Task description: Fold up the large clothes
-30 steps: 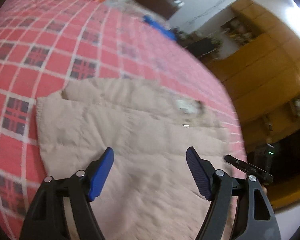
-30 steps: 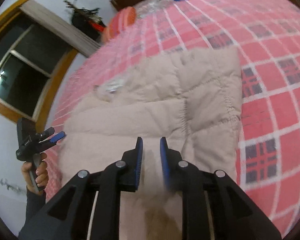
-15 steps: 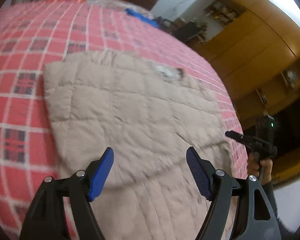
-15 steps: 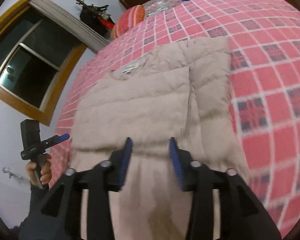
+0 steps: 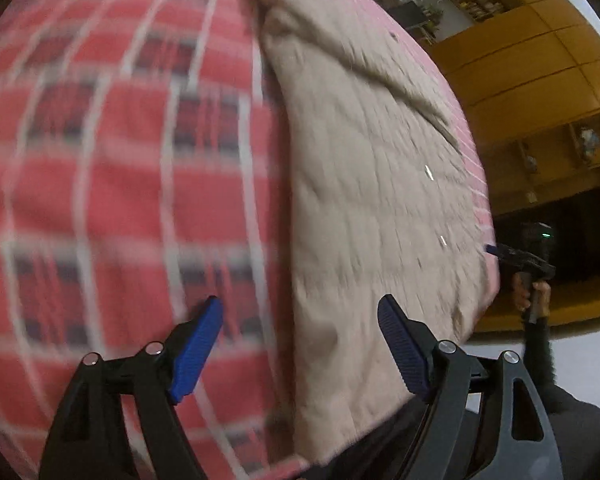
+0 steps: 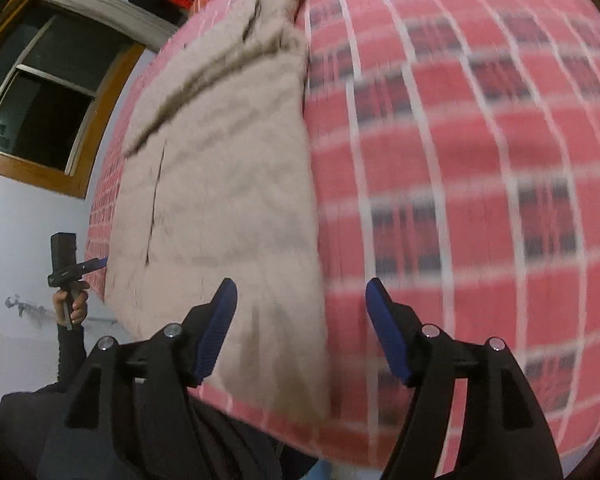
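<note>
A beige quilted jacket (image 5: 372, 184) lies flat on a bed with a red plaid cover (image 5: 112, 184); the same jacket (image 6: 228, 176) fills the left half of the right wrist view. My left gripper (image 5: 300, 344) is open, its jaws wide apart over the jacket's near left edge, with nothing held. My right gripper (image 6: 302, 328) is open too, straddling the jacket's near right edge where it meets the red plaid cover (image 6: 472, 168). Each view catches the other gripper far off: the right gripper (image 5: 516, 258) and the left gripper (image 6: 78, 268), each in a hand. Both views are blurred.
A wooden wardrobe wall (image 5: 540, 80) stands beyond the bed on one side. On the other side is a dark window (image 6: 40, 104) with a wooden frame. A person's dark sleeve (image 6: 70, 352) and dark clothing lie at the bed's near edge.
Both grippers have pulled back and lower toward the bed's near edge, each swinging outward to a side of the jacket. The right gripper went from nearly shut to wide open.
</note>
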`<state>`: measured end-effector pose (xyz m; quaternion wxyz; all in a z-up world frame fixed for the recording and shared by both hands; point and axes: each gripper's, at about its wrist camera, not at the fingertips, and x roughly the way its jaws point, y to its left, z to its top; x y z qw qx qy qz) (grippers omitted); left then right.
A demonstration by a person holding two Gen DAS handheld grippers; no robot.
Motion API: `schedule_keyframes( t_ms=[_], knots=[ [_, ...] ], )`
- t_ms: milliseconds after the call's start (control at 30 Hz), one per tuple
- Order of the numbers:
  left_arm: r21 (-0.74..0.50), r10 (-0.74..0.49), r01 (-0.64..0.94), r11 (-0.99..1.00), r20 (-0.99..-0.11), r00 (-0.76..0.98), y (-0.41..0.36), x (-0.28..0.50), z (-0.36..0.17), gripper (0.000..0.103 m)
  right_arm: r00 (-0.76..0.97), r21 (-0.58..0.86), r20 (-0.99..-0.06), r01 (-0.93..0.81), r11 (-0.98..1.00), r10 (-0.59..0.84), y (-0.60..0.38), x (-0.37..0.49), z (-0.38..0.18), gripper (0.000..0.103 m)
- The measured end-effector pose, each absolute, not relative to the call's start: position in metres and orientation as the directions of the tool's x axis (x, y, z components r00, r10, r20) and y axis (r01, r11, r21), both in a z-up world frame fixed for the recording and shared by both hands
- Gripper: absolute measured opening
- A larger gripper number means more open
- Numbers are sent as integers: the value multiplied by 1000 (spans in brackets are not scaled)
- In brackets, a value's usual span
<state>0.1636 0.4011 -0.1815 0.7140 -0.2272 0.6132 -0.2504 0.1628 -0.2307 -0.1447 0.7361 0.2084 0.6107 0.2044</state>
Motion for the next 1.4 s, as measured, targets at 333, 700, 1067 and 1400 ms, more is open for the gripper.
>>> schedule_keyframes(
  t_ms=[333,700,1067,1400],
  knots=[
    [-690,-696,110,716,-718,24,374,133,-181,82,100,620,-774,-82,780,626,-215,120,-160,67],
    [-703,-707,81,706,-706,29,358,135,-189,39,96,675,-728,-76,734,679,-220,112,-160,61],
    [-744,-745,54,665,-657,118,366,128,-175,11,151,695,-691,-134,707,707,-215,104,-143,13],
    [-787,-794,148,599,-559,240,361,149,-111,10,242,698,-632,-234,676,736,-192,125,-83,10]
  ],
)
